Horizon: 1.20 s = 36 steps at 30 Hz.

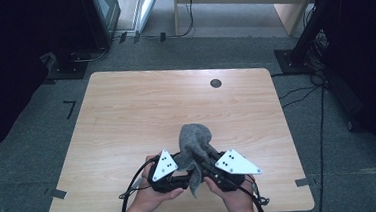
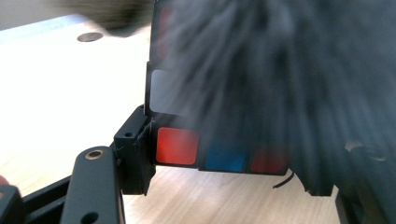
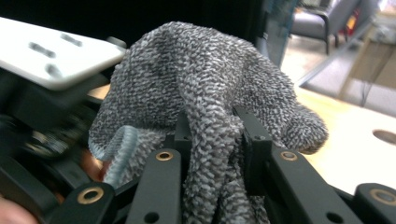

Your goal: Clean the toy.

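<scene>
Colour-squared cube (image 2: pixel 196 154) under grey cloth (image 1: pixel 194 141) — no legible writing.

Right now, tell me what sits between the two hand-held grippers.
A grey knitted glove bunches between the left hand-held gripper and the right hand-held gripper in the high view; the right gripper view shows jaws pinching it.

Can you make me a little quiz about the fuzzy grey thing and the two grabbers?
1. True or false: the grey knitted cloth lies flat and spread out on the wooden table.
2. What does the right gripper have between its jaws?
A. a red block
B. a fold of the cloth
C. nothing
3. What small dark round thing sits near the table's far edge?

Key
1. False: it is bunched up between the left gripper and the right one.
2. B
3. A round hole in the tabletop.
</scene>
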Tool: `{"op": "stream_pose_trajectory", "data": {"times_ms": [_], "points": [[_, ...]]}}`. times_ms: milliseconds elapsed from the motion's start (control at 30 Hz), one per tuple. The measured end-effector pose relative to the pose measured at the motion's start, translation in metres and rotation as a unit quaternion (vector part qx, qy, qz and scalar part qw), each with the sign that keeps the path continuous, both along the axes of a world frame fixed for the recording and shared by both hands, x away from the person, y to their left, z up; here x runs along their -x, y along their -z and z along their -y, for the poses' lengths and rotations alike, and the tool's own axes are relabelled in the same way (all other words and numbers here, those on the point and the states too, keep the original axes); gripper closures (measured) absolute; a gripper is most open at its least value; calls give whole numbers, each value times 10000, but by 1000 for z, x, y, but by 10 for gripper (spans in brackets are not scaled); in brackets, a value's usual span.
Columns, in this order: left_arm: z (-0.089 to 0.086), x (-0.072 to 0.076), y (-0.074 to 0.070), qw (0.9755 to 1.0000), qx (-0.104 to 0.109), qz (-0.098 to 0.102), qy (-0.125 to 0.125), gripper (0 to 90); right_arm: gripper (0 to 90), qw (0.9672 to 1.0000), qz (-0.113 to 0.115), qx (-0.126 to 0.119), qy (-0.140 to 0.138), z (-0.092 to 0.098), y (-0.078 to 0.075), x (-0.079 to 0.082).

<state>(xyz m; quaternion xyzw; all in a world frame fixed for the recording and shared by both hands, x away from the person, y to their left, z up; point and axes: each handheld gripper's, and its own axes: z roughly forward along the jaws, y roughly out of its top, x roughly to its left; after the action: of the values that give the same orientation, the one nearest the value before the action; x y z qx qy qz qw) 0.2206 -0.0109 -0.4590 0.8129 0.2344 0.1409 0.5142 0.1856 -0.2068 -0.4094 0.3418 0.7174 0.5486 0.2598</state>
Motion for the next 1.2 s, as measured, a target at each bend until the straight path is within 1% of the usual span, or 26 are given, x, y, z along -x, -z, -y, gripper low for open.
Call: {"op": "stream_pose_trajectory", "data": {"times_ms": [33, 67, 100, 133, 200, 267, 333, 367, 433, 467, 500, 567, 600, 667, 733, 767, 800, 833, 867, 900, 967, 1000, 1033, 1100, 1133, 1200], "points": [[2, 2, 0, 10000, -22, 49, 34, 343, 734, 10000, 47, 51, -8, -4, -1, 1], [2, 3, -1, 10000, -21, 67, 45, 342, 734, 10000, 47, 69, 28, -6, -2, 1], [2, 3, -1, 10000, -1, 65, 37, 342, 735, 10000, 8, 20, 68, -4, -2, 0], [2, 3, -2, 10000, 37, 61, 14, 343, 739, 9999, -22, -14, 147, 0, -2, -2], [-2, 1, -3, 10000, 71, 32, -55, 343, 746, 9992, -143, 16, 385, 8, 1, -7], [-5, -3, -3, 9998, 129, -42, -134, 342, 750, 9987, -228, -19, 465, 14, 3, -9], [-5, -4, -2, 9997, 191, -110, -127, 342, 749, 9987, -251, -73, 432, 13, 2, -7], [-4, -4, -2, 9997, 193, -129, -99, 343, 748, 9990, -234, -87, 361, 11, 0, -5], [-1, -2, -1, 9999, 145, -89, -26, 343, 747, 9998, -118, -57, 137, 5, -3, -2], [1, 0, -2, 9999, 134, -59, 3, 343, 747, 9999, -64, -18, 80, 2, -4, -1], [1, 1, -2, 9999, 129, -41, 10, 343, 747, 9999, -53, 24, 95, 1, -5, -1], [0, 0, -3, 9999, 161, -13, 1, 343, 749, 9998, -87, 1, 199, 5, -4, -3], [-2, -1, -4, 9998, 186, -13, -27, 342, 750, 9995, -131, 1, 300, 9, -3, -6], [-6, -4, -4, 9994, 316, -105, -95, 343, 752, 9982, -258, -55, 539, 19, 0, -11], [-9, -6, -4, 9990, 390, -206, -95, 343, 752, 9972, -375, -173, 629, 26, 3, -14], [-9, -6, -3, 9989, 409, -226, -78, 343, 752, 9973, -378, -186, 609, 26, 2, -14], [-8, -6, -3, 9990, 394, -220, -62, 343, 751, 9977, -356, -205, 533, 24, 1, -12], [-6, -5, -2, 9992, 348, -182, -42, 343, 750, 9986, -306, -229, 374, 20, -1, -9], [-5, -4, -3, 9995, 292, -128, -20, 343, 749, 9994, -210, -190, 223, 14, -2, -6], [-4, -2, -3, 9996, 274, -103, -4, 343, 748, 9999, -100, -99, 99, 7, -4, -2], [-4, -1, -4, 9996, 280, -68, -6, 343, 749, 10000, 42, 69, 27, -1, -7, 2], [-5, -1, -5, 9996, 292, -53, -19, 343, 749, 10000, 38, 59, 42, -1, -8, 1], [-7, -2, -5, 9995, 320, -55, -24, 343, 750, 10000, 4, 6, 91, 2, -7, -1], [-9, -2, -6, 9992, 390, -46, -50, 343, 752, 9992, -144, -93, 366, 12, -5, -6], [-10, -3, -6, 9991, 424, -79, -46, 343, 751, 9985, -224, -156, 482, 18, -3, -9], [-11, -4, -5, 9987, 480, -138, -30, 343, 752, 9976, -355, -279, 529, 25, -1, -11]]}}
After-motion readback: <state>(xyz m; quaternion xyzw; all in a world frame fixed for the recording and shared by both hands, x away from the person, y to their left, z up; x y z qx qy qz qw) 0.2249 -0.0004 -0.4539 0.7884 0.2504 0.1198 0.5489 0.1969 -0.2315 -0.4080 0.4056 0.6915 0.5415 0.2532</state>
